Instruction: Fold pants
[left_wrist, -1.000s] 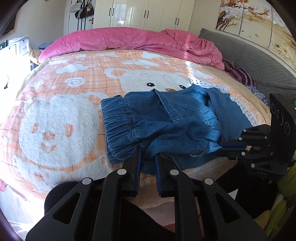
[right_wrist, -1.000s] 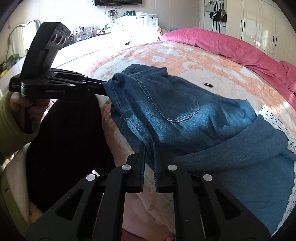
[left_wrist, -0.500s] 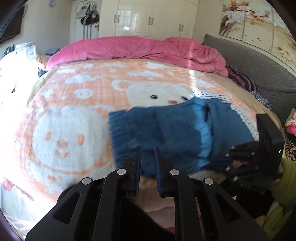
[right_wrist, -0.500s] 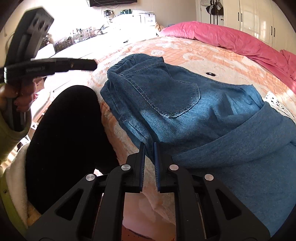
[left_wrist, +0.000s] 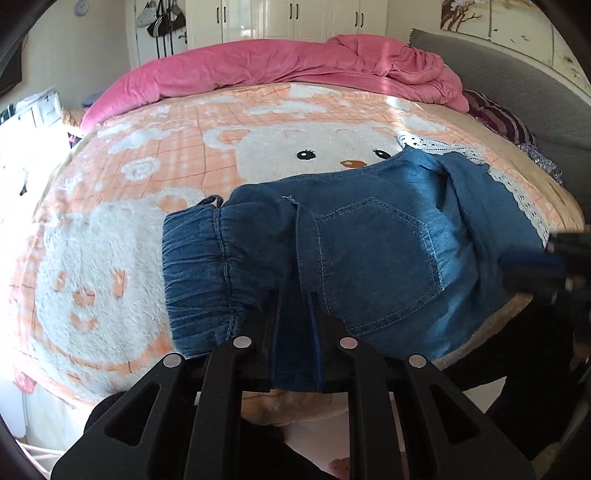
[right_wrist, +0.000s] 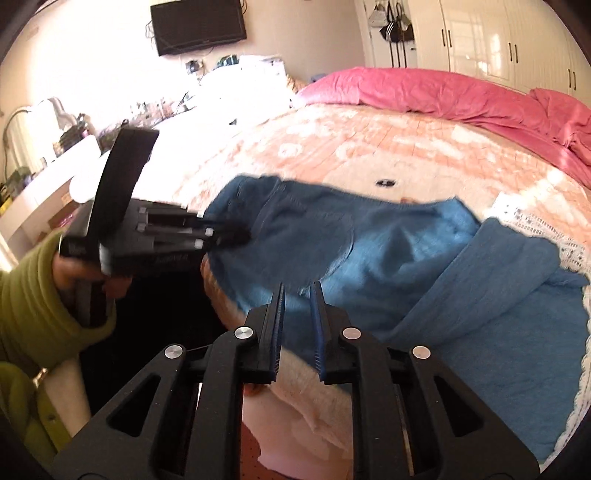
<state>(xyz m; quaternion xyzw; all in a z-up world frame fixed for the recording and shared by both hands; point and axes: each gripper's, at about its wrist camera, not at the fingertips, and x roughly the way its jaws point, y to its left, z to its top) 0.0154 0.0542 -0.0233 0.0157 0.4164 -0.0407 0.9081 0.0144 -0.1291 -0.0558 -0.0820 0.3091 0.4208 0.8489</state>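
Blue denim pants lie folded on the bear-print blanket near the bed's front edge, elastic waistband to the left and back pocket up. My left gripper is shut on a denim edge by the waistband; cloth fills the gap between its fingers. The right wrist view shows it, blurred, at the pants' left end, held by a hand in a green sleeve. My right gripper hovers at the pants' near edge, jaws opening with nothing pinched. It shows as a blur at the right edge.
A lighter blue fold and white lace trim lie right of the pocket. A pink duvet is heaped along the far side. The bed's edge drops off just below both grippers. A cluttered desk stands left; wardrobes behind.
The left gripper, lifted clear of the pants half a second ago, is back at the waistband end with denim between its fingers. The right gripper's jaws have parted and it has risen.
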